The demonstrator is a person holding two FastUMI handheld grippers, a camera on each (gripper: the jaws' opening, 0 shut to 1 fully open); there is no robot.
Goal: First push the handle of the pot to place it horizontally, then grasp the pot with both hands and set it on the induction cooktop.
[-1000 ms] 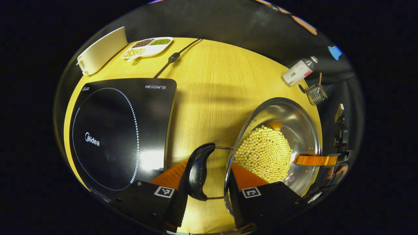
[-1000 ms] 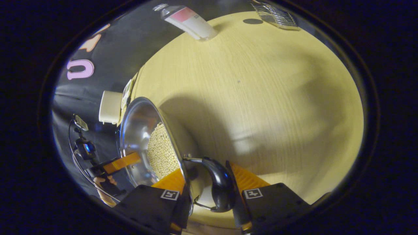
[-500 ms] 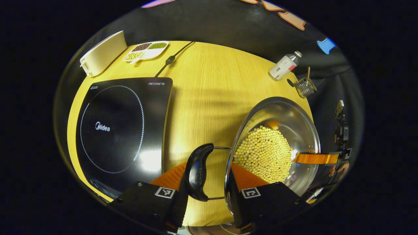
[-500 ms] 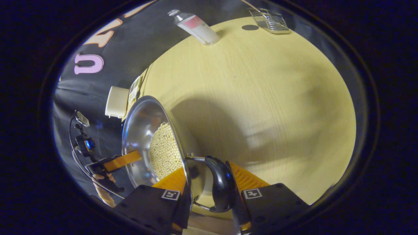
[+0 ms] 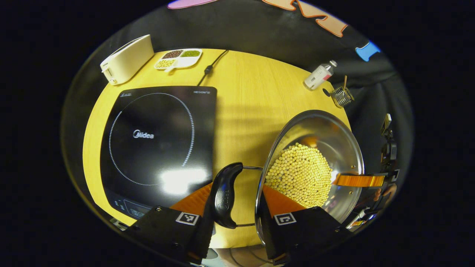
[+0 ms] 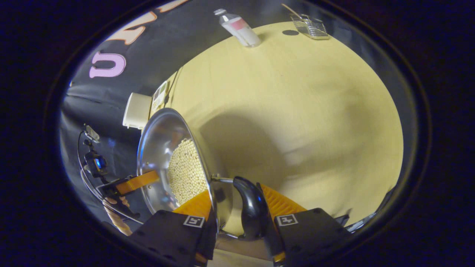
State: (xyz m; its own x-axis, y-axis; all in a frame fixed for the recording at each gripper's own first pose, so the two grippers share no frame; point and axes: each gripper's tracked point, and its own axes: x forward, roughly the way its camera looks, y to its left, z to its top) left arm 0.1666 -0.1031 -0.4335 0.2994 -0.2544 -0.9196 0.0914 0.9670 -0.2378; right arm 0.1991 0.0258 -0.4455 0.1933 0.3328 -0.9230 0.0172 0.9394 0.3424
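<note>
Pot (image 5: 336, 141) up off tabletop (image 5: 245, 111), stainless, loaded with yellow soybeans (image 5: 300, 176), hanging between both claws. Left claw (image 5: 237, 200) clamped across near black side handle (image 5: 223, 194), handle lying horizontal, one finger outboard of it, other finger (image 5: 278, 202) reaching over the rim into the pot. Right claw (image 6: 237, 204) same story on opposite black handle (image 6: 252, 211): handle pinched between its fingers, inner finger (image 6: 196, 204) against the pot wall (image 6: 222, 200). Opposite claw's finger visible hooked over the far rim in each view: (image 5: 358, 181) in left gripper view, (image 6: 139, 181) in right gripper view, with a person's fingers (image 6: 117, 217) behind the latter. Induction cooktop (image 5: 159, 137) flat on tabletop, left of the pot in left gripper view, well apart, glass bare, glare patch on near edge. Power cord (image 5: 211, 66) off its back edge toward the booth wall. Cream toaster (image 5: 126, 59) at far left corner, white divided dish (image 5: 178, 59) of mixed beans just beside it. White bottle (image 5: 319, 76) with pink band and wire basket (image 5: 341, 96) near far right edge, close together. Right gripper view: pot shadow on bare tabletop (image 6: 315, 111), bottle (image 6: 239, 27) and basket (image 6: 310, 26) at far edge, toaster (image 6: 137, 110) past the pot rim.
</note>
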